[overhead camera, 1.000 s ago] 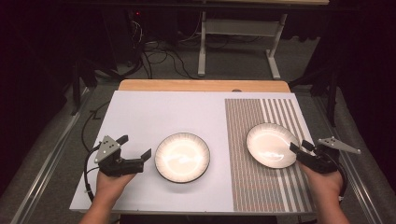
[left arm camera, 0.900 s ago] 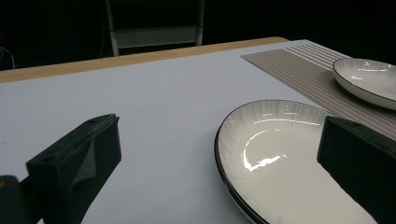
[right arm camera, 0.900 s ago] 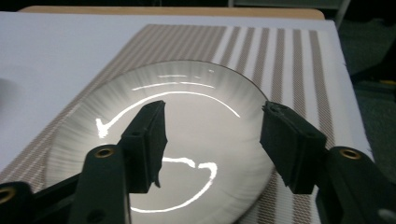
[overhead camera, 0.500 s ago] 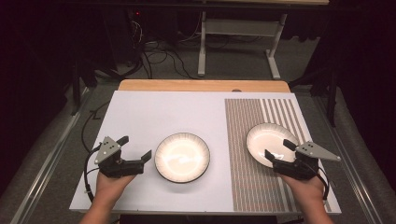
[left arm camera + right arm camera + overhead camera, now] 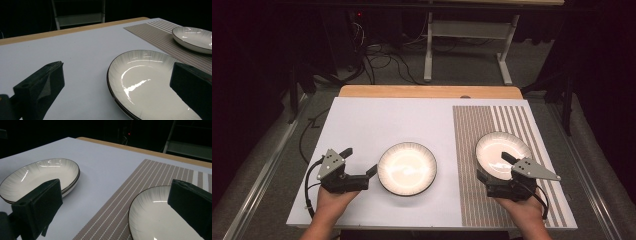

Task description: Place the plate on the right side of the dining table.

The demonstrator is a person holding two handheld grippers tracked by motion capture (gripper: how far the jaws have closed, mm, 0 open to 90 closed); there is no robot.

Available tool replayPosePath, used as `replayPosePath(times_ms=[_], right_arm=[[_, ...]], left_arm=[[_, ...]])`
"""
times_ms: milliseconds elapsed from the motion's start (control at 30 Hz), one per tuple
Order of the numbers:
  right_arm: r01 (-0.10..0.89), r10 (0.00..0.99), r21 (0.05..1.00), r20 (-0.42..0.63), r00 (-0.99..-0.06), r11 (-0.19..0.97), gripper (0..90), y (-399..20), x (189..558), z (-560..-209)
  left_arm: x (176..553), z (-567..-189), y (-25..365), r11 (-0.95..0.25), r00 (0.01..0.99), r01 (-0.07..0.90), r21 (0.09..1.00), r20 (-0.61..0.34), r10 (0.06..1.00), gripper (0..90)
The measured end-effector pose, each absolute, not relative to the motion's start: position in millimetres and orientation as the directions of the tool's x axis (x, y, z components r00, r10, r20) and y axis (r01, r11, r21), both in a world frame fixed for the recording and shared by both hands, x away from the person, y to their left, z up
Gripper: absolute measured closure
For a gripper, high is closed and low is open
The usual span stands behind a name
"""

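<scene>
Logging exchange with the bench observer.

Observer: State of both ends?

Me: My left hand-held gripper (image 5: 360,161) is spread wide and holds nothing. It sits just beside the round white glazed plate with the dark rim (image 5: 407,168), which lies on the white-topped bench (image 5: 377,120). In the left gripper view one jaw hangs over the plate's well and the other over bare bench, so the rim is bracketed but not touched. My right hand-held gripper (image 5: 494,166) has just been opening its jaws. They are now at full spread at the near edge of the second white dark-rimmed plate (image 5: 502,145). That plate rests on the brown-and-white striped woven placemat (image 5: 472,125). Its rim runs between the jaws and neither pad presses on it.

Observer: How do you take the grip cleanly?

Me: My judgement:
- Bring the lower jaw down until it is level with the mat, then slide it under the lip.
- Keep the upper jaw clear of the glaze until the rim is well inside.
- Close slowly, because the glaze looks slick and a shallow bite could let the plate pivot.
- Lift level, not tilted.
- Watch that the mat does not drag along with the plate.
</scene>
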State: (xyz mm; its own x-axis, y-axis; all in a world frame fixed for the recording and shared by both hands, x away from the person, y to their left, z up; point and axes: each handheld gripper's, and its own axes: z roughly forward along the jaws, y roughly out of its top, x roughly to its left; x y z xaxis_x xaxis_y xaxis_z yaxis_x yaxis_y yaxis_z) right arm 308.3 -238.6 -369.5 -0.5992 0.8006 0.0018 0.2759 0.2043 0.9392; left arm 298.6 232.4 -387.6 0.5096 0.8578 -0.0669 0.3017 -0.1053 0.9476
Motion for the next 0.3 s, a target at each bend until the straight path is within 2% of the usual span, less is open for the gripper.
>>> replayPosePath(times_ms=[300], right_arm=[[0.267, 0.801, 0.943, 0.002, -0.599, 0.198, 0.7, -240.5, 306.7, -368.8]], left_arm=[[295.1, -384.2, 235.9, -0.083, 0.497, 0.29, 0.953, -0.076, 0.865, 0.2]])
